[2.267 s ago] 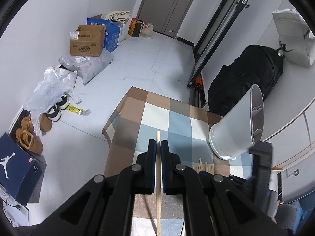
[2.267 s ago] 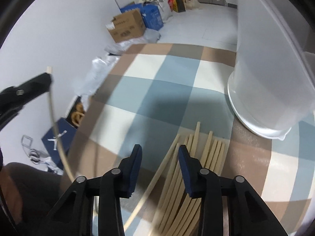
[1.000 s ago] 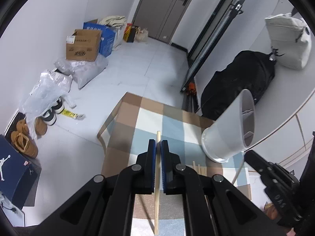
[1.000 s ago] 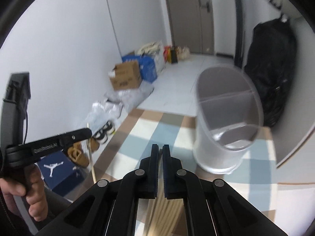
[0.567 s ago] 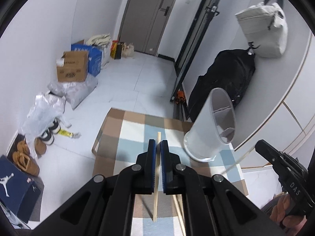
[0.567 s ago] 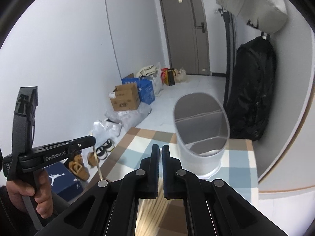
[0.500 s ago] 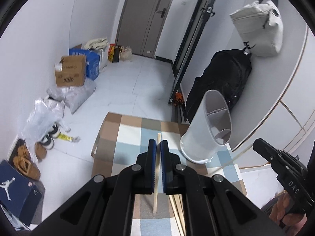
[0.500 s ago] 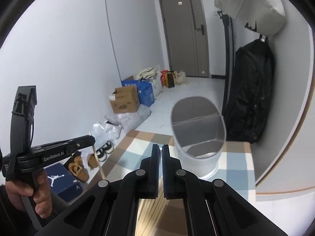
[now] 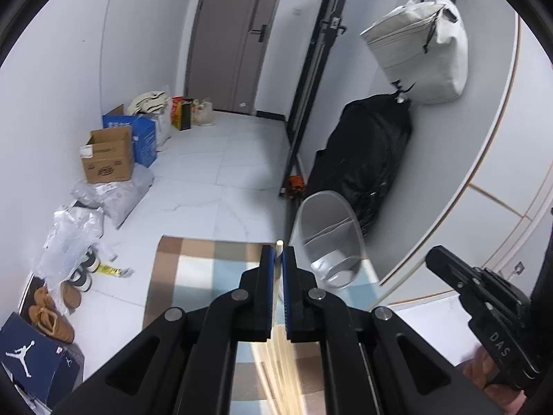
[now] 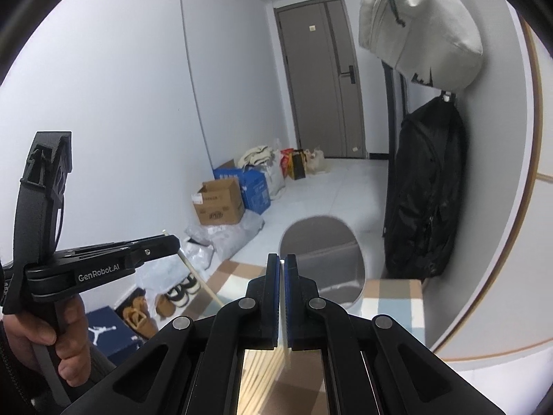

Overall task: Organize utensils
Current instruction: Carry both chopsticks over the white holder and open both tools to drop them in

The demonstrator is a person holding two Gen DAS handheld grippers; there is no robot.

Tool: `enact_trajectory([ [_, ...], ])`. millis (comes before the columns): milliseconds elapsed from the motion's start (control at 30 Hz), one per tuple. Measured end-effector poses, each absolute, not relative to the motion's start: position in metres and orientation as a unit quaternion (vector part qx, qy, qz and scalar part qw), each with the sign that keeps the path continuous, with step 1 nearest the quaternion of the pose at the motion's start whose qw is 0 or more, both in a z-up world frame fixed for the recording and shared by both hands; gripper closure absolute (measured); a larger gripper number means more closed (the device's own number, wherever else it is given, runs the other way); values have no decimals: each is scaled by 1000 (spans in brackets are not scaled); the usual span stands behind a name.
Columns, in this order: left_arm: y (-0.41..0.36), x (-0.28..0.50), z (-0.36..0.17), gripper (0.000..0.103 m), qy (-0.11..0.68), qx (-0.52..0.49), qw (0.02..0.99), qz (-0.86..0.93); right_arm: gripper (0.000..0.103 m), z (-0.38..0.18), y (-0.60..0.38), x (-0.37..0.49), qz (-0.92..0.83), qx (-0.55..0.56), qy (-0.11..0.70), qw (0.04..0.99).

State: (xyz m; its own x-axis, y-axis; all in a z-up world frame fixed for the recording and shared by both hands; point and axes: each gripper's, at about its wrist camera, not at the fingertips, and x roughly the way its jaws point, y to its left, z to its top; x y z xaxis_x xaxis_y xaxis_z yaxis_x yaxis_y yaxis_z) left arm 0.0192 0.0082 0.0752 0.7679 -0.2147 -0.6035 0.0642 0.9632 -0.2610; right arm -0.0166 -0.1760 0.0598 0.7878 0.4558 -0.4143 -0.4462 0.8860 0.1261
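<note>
Wooden chopstick [image 9: 279,247] sits clamped between the closed jaws of the left hand-held gripper [image 9: 279,259], its long axis running along the fingers, tip pointing forward. White holder [image 9: 328,238] (an oval, divided container) stands near the far right corner of the desk [image 9: 193,276], ahead of and slightly right of that tip, mouth open upward. The right hand-held gripper [image 10: 282,269] is likewise shut on a thin chopstick [image 10: 284,311]; the holder lies almost straight ahead of it, just right of its line. Both hands appear about equally near; each stick likely needs tipping downward over the mouth.
</note>
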Motion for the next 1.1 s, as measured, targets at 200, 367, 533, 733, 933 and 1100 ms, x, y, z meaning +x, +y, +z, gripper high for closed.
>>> enact_trajectory([
  [200, -10, 29, 107, 102, 322, -103, 935, -102, 101, 93, -191, -5, 240, 29, 197, 950],
  [367, -19, 44, 134, 102, 311, -96, 941, -89, 101, 115, -203, 12, 241, 43, 185, 952],
  [533, -23, 63, 152, 102, 298, -96, 945, -92, 101, 133, -209, 37, 241, 50, 177, 953],
  [733, -27, 88, 155, 102, 294, -89, 947, -91, 101, 149, -205, 66, 238, 35, 171, 955],
  [933, -29, 110, 137, 102, 315, -84, 941, -90, 101, 154, -201, 96, 235, 33, 170, 956],
  [1100, -29, 127, 119, 102, 332, -85, 934, -96, 101, 144, -187, 112, 233, 6, 175, 957],
])
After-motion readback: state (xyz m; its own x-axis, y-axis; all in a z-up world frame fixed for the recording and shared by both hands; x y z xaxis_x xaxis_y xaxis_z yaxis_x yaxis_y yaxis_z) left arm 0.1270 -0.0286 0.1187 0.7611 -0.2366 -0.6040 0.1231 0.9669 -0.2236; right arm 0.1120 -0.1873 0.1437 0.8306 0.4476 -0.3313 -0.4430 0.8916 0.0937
